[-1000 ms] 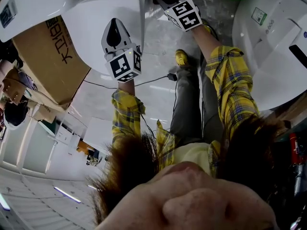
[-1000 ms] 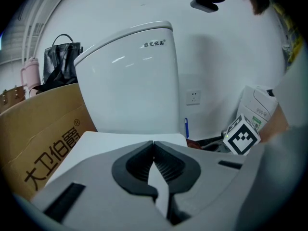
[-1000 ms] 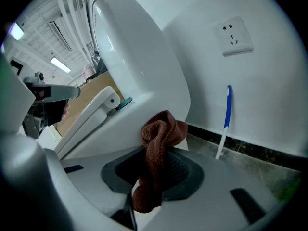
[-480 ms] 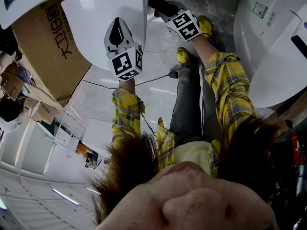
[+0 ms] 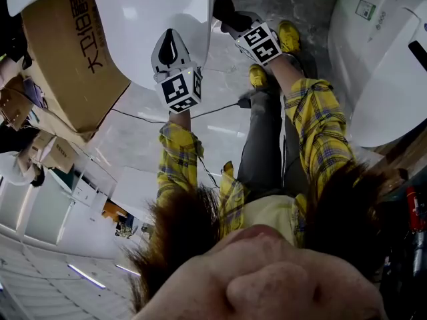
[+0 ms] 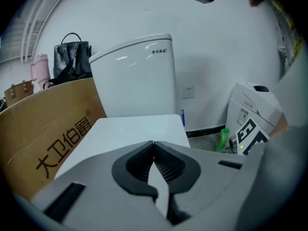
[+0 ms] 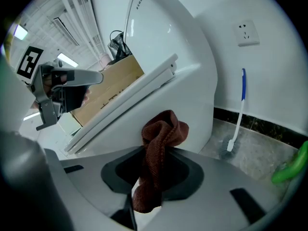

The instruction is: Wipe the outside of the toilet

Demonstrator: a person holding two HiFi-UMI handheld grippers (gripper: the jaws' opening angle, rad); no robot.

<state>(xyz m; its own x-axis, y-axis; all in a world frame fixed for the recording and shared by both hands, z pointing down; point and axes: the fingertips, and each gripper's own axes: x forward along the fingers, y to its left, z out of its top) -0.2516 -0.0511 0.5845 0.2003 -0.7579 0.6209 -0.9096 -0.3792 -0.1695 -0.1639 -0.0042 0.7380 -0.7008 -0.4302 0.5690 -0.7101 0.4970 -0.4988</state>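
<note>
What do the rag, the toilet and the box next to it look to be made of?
The rag looks like reddish-brown knitted or woven fabric, matte, with a ribbed texture and soft folds. The toilet is probably glazed ceramic: smooth, glossy white, with sharp light reflections. The box looks like plain brown cardboard, matte, with printed characters and a thin bent top edge.

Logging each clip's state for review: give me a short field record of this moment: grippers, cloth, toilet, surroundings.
left gripper: shut, empty, over the closed toilet lid
right gripper: shut on the brown cloth
brown cloth: bunched at the toilet bowl, on its outer side
nearby: cardboard box, toilet brush
</note>
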